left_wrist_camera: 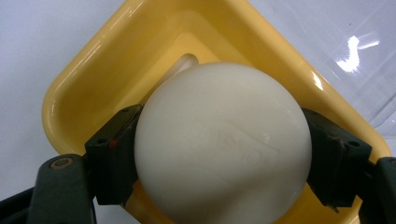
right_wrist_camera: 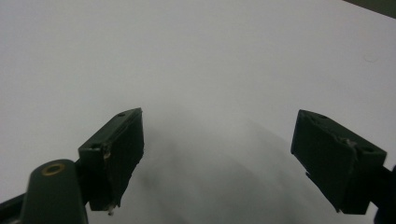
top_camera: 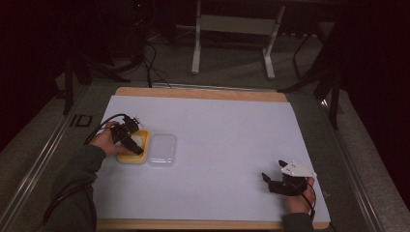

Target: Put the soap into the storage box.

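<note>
A smooth, cream-white rounded bar, probably soap (left_wrist_camera: 223,144), sits clamped between the two black jaws of the left gripper (left_wrist_camera: 223,154), directly over the shallow well of a yellow dish (left_wrist_camera: 74,88); whether it rests on the dish floor or hangs just above it cannot be told. Its broad domed face is turned toward the gripper's camera, the jaws pressing its two opposite sides, so any coming move looks like a straight lift or lowering along the gripper's own line. A clear plastic lid or tray (top_camera: 162,149) lies just beside the dish on its right, touching or nearly so, which leaves little sideways room there. Both stand near the left edge of the white table sheet (top_camera: 222,130). The right gripper (top_camera: 275,180) rests well apart, near the front right corner, jaws spread wide and holding nothing, with bare sheet between.
</note>
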Action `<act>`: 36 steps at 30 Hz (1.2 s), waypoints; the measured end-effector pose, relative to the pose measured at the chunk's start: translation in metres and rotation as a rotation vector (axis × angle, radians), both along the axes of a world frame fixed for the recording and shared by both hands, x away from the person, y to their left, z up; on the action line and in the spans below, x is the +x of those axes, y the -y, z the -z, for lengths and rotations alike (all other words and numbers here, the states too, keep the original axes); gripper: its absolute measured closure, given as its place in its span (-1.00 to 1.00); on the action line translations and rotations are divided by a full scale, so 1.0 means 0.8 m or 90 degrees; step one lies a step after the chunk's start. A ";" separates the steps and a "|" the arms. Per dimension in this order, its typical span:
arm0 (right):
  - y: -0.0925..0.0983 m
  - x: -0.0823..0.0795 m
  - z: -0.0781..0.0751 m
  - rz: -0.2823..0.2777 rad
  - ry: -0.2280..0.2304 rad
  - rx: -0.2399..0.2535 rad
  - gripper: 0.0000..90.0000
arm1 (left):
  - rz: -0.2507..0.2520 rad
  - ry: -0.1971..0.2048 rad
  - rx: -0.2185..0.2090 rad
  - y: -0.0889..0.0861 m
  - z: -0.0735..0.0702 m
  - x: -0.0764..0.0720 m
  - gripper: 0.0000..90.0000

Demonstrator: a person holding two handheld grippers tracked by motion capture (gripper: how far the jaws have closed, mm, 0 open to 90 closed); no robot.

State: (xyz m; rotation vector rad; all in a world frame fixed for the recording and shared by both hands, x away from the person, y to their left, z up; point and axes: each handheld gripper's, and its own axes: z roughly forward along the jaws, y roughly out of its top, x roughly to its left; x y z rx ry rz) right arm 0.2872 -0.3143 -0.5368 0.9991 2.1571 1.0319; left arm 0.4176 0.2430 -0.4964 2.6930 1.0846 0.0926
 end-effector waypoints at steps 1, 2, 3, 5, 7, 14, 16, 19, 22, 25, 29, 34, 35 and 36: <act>0.000 0.000 0.000 0.000 0.000 0.000 -0.62 | 0.000 0.000 0.000 0.000 0.000 0.000 -0.51; 0.000 0.000 0.000 0.000 0.000 -0.001 -0.62 | 0.005 -0.005 0.000 0.000 0.000 -0.001 -0.51; 0.000 0.000 0.000 0.000 0.000 -0.002 -0.62 | 0.010 -0.007 0.001 0.001 0.000 -0.001 -0.53; 0.000 0.000 0.000 -0.001 0.001 -0.003 -0.62 | 0.014 -0.007 0.004 0.001 -0.001 -0.002 -0.55; 0.000 0.000 0.000 -0.001 0.000 -0.003 -0.62 | 0.020 -0.009 0.009 0.002 -0.001 -0.003 -0.56; -0.001 0.000 0.000 -0.001 0.001 -0.004 -0.62 | 0.024 -0.005 0.020 0.005 -0.004 -0.007 -0.62; -0.001 0.000 0.000 -0.001 0.000 -0.005 -0.62 | 0.020 0.002 0.018 0.004 -0.007 -0.007 -0.67; -0.001 0.000 0.000 -0.001 0.001 -0.006 -0.62 | 0.017 0.014 0.020 0.004 -0.014 -0.008 -0.73; -0.001 0.000 0.000 -0.001 0.001 -0.006 -0.62 | 0.014 0.028 0.030 0.004 -0.018 -0.009 -0.79; -0.001 0.000 0.000 -0.001 0.001 -0.007 -0.62 | 0.010 0.035 0.036 0.003 -0.021 -0.010 -0.82; -0.001 0.000 0.000 0.000 0.001 -0.008 -0.62 | 0.013 0.046 0.026 0.000 -0.029 -0.013 -0.82; -0.001 0.000 0.000 0.000 0.002 -0.007 -0.62 | 0.022 0.081 -0.008 0.000 -0.047 -0.022 -0.81; -0.001 0.000 0.000 0.000 0.002 -0.008 -0.62 | 0.026 0.090 -0.016 0.001 -0.052 -0.025 -0.79; -0.001 0.000 0.000 0.000 0.002 -0.007 -0.62 | 0.024 0.097 -0.022 0.002 -0.054 -0.027 -0.76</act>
